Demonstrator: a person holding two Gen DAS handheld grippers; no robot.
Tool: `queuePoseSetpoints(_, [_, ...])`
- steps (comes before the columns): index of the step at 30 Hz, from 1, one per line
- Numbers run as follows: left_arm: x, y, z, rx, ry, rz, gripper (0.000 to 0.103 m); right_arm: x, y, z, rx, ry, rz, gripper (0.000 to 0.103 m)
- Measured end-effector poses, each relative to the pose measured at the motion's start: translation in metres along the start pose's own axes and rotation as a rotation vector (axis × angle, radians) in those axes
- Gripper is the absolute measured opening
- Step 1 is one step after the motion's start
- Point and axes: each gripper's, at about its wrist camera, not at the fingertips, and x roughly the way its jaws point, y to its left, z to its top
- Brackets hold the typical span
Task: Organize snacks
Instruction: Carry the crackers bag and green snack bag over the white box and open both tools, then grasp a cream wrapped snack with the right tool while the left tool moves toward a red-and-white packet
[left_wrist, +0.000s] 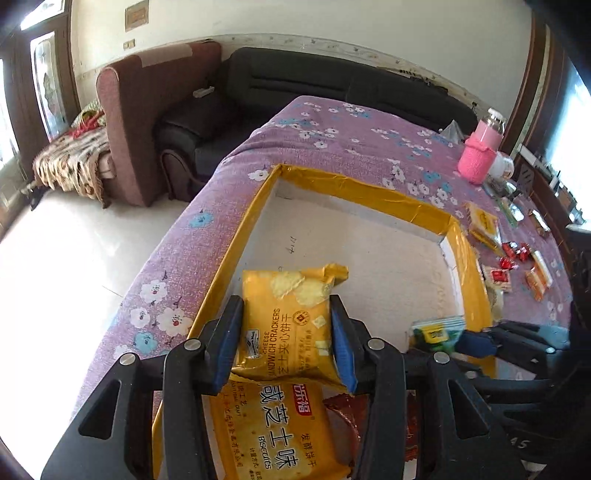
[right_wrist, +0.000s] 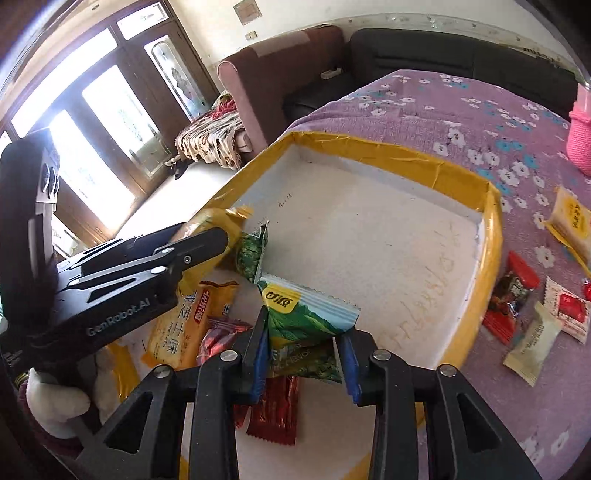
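Left wrist: left tongs (left_wrist: 288, 328) clamp cracker packet (left_wrist: 284, 325) mid-body; right tongs (right_wrist: 303, 354) clamp green packet (right_wrist: 306, 325). Light, crinkly, crushable.

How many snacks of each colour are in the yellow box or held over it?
Yellow: 2, the held cracker pack and the biscuit pack lying in the box.
Green: 2, the held green packet and a second green packet.
Red: 2, a crinkled red wrapper and a dark red wrapper.
Total: 6.
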Motion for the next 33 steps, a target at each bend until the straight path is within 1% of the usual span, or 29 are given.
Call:
queuePoseSetpoints(3, [-0.004,0.001,0.0,-0.007,-0.014,-0.006,0.046,0.0,-0.002,0.0,0.007,0.0,0.02,0.04])
queuePoseSetpoints(5, [-0.008,0.001,0.0,-0.015,-0.018,-0.011,0.047,-0.004,-0.002,0.0,0.012,-0.013,0.027,0.04])
queuePoseSetpoints(8, [-0.022,-0.002,-0.003,-0.04,-0.038,-0.022,0.047,-0.019,-0.001,-0.001,0.012,-0.046,0.039,0.04])
queuePoseSetpoints(10, [-0.035,-0.004,-0.005,-0.052,-0.062,-0.034,0.047,-0.038,-0.003,-0.004,0.017,-0.087,0.043,0.04])
queuePoseSetpoints(11, [-0.046,-0.007,-0.007,-0.059,-0.083,-0.05,0.05,-0.05,-0.006,-0.005,0.022,-0.11,0.046,0.041])
queuePoseSetpoints(12, [-0.054,-0.01,-0.009,-0.063,-0.099,-0.063,0.058,-0.06,-0.01,-0.006,0.028,-0.13,0.044,0.042])
queuePoseSetpoints(15, [-0.082,-0.025,-0.015,-0.064,-0.141,-0.117,0.068,-0.101,-0.037,-0.016,0.063,-0.202,0.007,0.047])
queuePoseSetpoints(17, [-0.095,-0.039,-0.02,-0.056,-0.154,-0.161,0.072,-0.126,-0.064,-0.025,0.102,-0.239,-0.046,0.048])
queuePoseSetpoints(19, [-0.102,-0.054,-0.026,-0.047,-0.16,-0.208,0.072,-0.144,-0.092,-0.036,0.147,-0.253,-0.108,0.051])
queuePoseSetpoints(21, [-0.102,-0.072,-0.034,-0.032,-0.15,-0.258,0.072,-0.153,-0.119,-0.047,0.198,-0.253,-0.147,0.051])
queuePoseSetpoints(23, [-0.097,-0.087,-0.041,-0.02,-0.131,-0.294,0.072,-0.154,-0.143,-0.061,0.256,-0.238,-0.161,0.051])
queuePoseSetpoints(25, [-0.09,-0.101,-0.047,-0.009,-0.109,-0.312,0.072,-0.149,-0.157,-0.068,0.287,-0.224,-0.162,0.051])
queuePoseSetpoints(29, [-0.082,-0.115,-0.054,0.013,-0.094,-0.289,0.072,-0.13,-0.162,-0.066,0.3,-0.199,-0.132,0.051])
queuePoseSetpoints(33, [-0.077,-0.111,-0.056,-0.007,-0.082,-0.269,0.072,-0.095,-0.153,-0.048,0.294,-0.16,-0.102,0.051])
